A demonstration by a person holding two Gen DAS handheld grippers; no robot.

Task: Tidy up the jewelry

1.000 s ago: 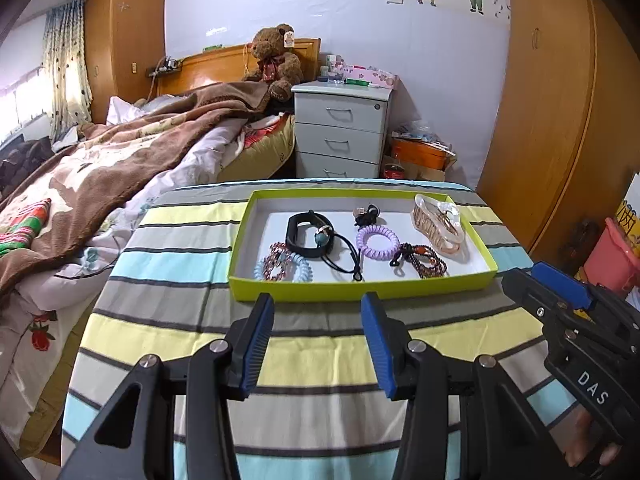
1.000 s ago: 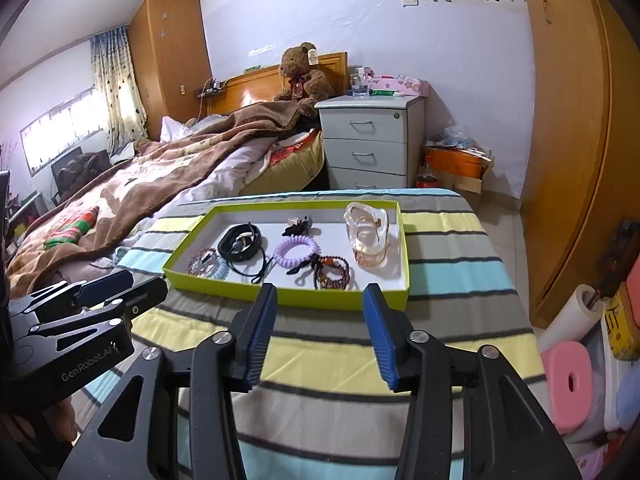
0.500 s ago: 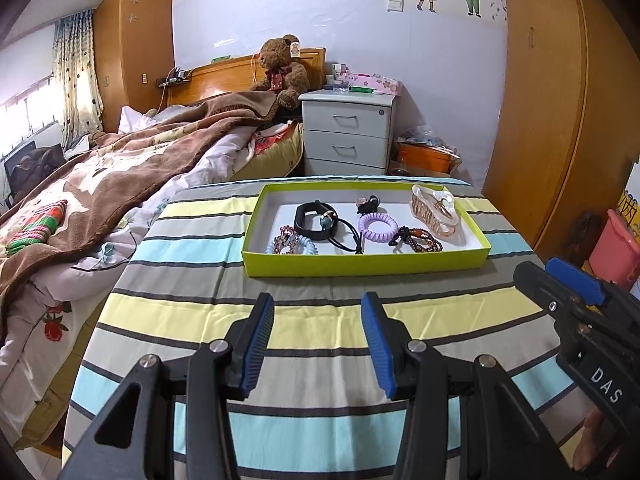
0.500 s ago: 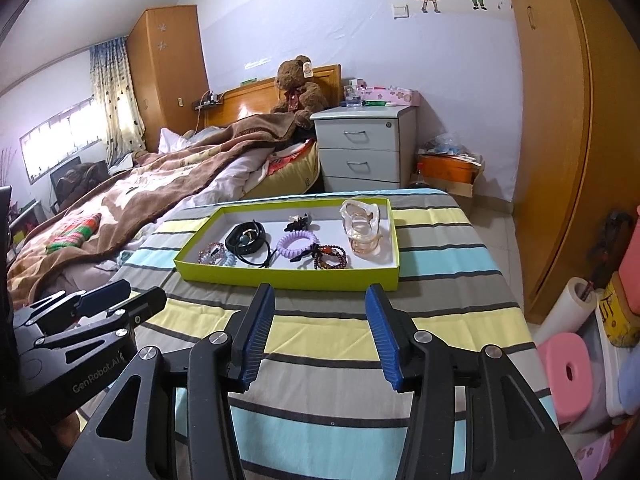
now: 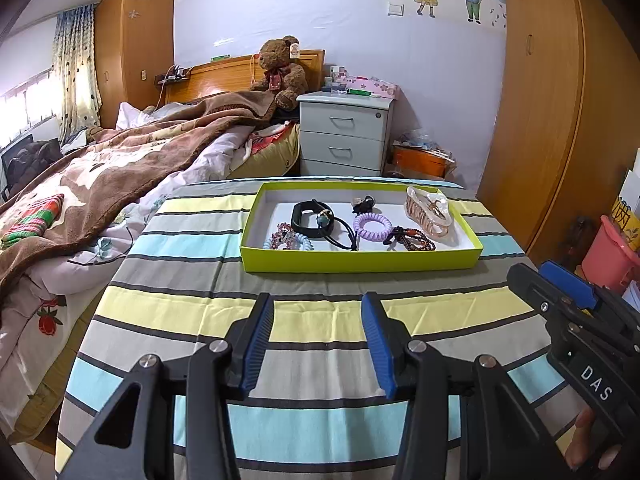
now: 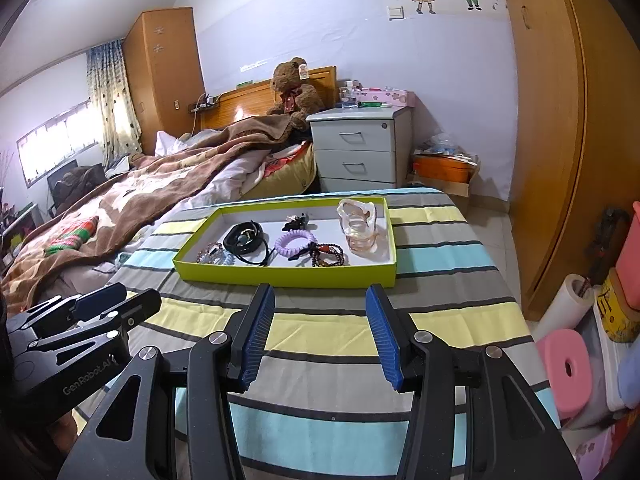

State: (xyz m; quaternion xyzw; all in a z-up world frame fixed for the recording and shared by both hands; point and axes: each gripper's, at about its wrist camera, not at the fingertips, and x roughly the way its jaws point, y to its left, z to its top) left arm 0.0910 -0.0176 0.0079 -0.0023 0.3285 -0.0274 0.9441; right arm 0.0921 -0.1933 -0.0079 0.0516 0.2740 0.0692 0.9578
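Currently both grippers are hovering over the near edge of the striped table [image 5: 192,316], well apart from the tray [image 5: 360,261], which is sitting toward the far edge. Left gripper [image 5: 318,342]: jaws standing partly apart, nothing between the blue pads [image 5: 256,344], nothing touched. Right gripper [image 6: 320,336]: same state, jaws parted and empty, hanging above the cloth. Each gripper is showing at the side of the other's view.

Jewelry is lying inside the tray: black band [image 5: 306,220] toward the left end, bead bracelets [image 5: 286,240] at the near left corner, purple coil tie [image 5: 373,227] mid-tray, dark bead bracelet [image 5: 414,240] just beside it, clear hair claw [image 5: 428,210] at the right end, small black clip [image 5: 363,203] by the far wall.
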